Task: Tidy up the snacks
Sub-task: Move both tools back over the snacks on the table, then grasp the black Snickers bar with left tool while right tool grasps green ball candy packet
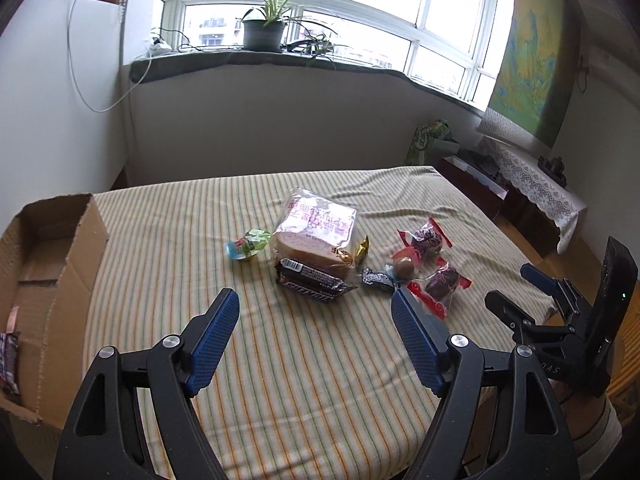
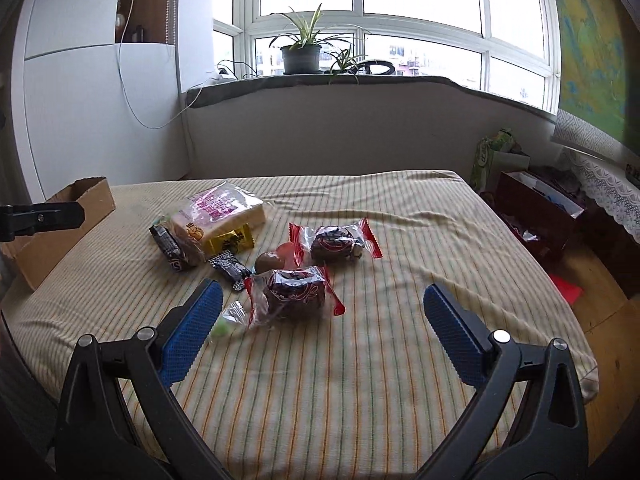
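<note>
Both the left hand-held gripper and the right hand-held gripper hung with jaws wide apart and empty above the striped bed. The snacks lay clustered mid-bed, with bare cloth all around. A cardboard box sat at the bed's left edge.

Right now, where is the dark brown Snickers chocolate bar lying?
In the left wrist view the dark brown Snickers chocolate bar lies mid-table on the striped cloth, against the near edge of the clear bag of sliced bread, left of a small black-and-white candy wrapper.
</note>
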{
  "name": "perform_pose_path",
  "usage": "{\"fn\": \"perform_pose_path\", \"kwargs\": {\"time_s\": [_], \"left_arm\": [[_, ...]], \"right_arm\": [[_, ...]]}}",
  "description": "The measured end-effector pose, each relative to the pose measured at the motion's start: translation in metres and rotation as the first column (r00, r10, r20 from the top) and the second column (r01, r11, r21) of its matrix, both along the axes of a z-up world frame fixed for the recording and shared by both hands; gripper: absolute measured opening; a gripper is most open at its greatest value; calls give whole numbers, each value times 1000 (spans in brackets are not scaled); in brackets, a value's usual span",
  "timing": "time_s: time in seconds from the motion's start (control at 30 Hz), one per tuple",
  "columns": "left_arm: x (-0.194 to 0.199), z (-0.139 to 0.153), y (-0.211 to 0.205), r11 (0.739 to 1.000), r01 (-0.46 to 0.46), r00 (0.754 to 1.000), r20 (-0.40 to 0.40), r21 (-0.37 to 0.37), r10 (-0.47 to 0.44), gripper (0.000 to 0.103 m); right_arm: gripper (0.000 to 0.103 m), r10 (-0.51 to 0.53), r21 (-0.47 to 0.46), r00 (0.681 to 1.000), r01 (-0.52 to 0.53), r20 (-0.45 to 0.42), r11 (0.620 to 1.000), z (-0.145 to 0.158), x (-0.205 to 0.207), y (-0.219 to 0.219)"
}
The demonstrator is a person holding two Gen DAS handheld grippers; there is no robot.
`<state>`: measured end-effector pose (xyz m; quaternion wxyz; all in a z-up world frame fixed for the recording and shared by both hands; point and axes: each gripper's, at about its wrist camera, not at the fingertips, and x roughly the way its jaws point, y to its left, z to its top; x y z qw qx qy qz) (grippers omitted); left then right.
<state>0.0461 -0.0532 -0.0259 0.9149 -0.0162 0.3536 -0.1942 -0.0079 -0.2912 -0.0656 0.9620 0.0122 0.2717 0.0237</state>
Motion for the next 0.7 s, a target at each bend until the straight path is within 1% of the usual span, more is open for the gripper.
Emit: {"fn": "perform_pose_path", "kwargs": {"time_s": [0.13, 0.23, 0.37, 0.47, 0.57, 0.6, 0.7], "left_arm": [[6, -8, -3, 1000, -1, 1000, -19, 8, 1, 79], [12, -18, -8, 1000, 5, 999, -45, 14, -4, 79], [17, -42, -14, 1000, 16, 995, -101, 26, -13, 79], [20, -59, -16, 1000, 12, 990, -142, 27, -8, 79], [29, -65, -21, 999, 5, 990, -141, 45, 1, 79], [33, -64, -23, 999, 7, 991, -136, 53, 0, 79], [47, -62, -33, 997, 24, 993, -116, 72, -15, 79]], "right_arm": [[102, 56, -22, 998, -56, -37, 998, -11, -3, 15], [102, 107, -15, 992, -109, -72, 994, -22, -6, 29], [102, 162, -12, 979, -165, -125, 986, -37, -8, 49], [102, 183, -11, 971, -187, -156, 982, -48, -9, 58], [101, 191, -13, 966, -196, -172, 980, -56, -5, 63], [97, 190, -25, 967, -197, -173, 980, -57, -3, 66], [95, 180, -35, 969, -189, -172, 981, -57, 4, 69]]}}
